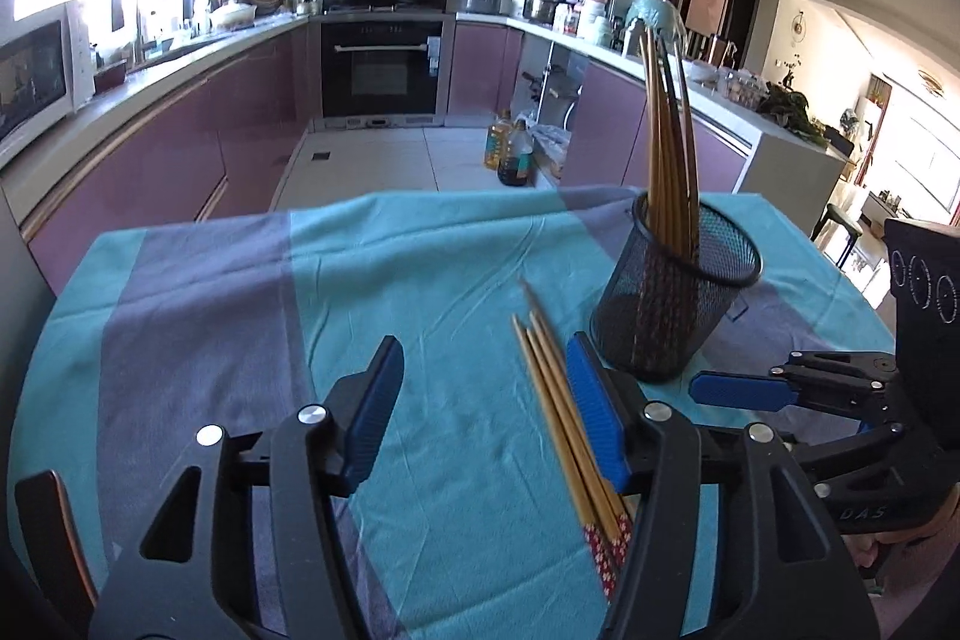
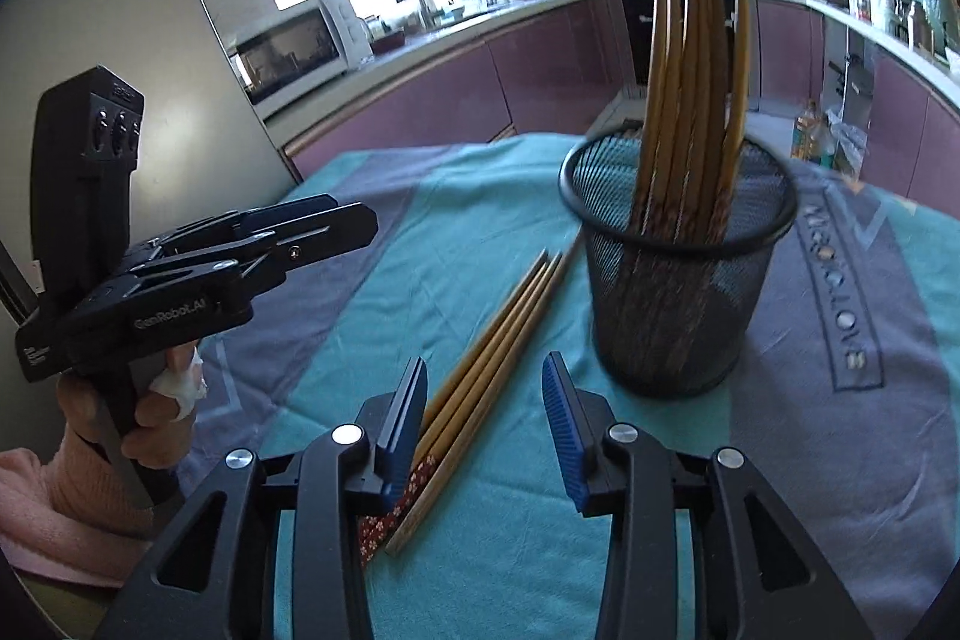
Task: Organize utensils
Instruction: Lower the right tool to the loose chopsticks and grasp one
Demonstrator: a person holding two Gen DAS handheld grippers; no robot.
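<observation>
Beside mesh cup (image 2: 678, 292), loose chopsticks (image 2: 492, 334), teal cloth (image 1: 420, 268)

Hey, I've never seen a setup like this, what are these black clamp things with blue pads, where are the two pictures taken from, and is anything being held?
They are hand-held grippers, one in each of a person's hands, each with a camera looking along its fingers. One picture comes from the left gripper, the other from the right gripper; the right view also shows the person's left hand. On the blue cloth stands a black mesh cup full of upright chopsticks, and a few loose chopsticks lie beside it. Both grippers are open and hold nothing; the loose chopsticks rest on the cloth near their pads.
</observation>
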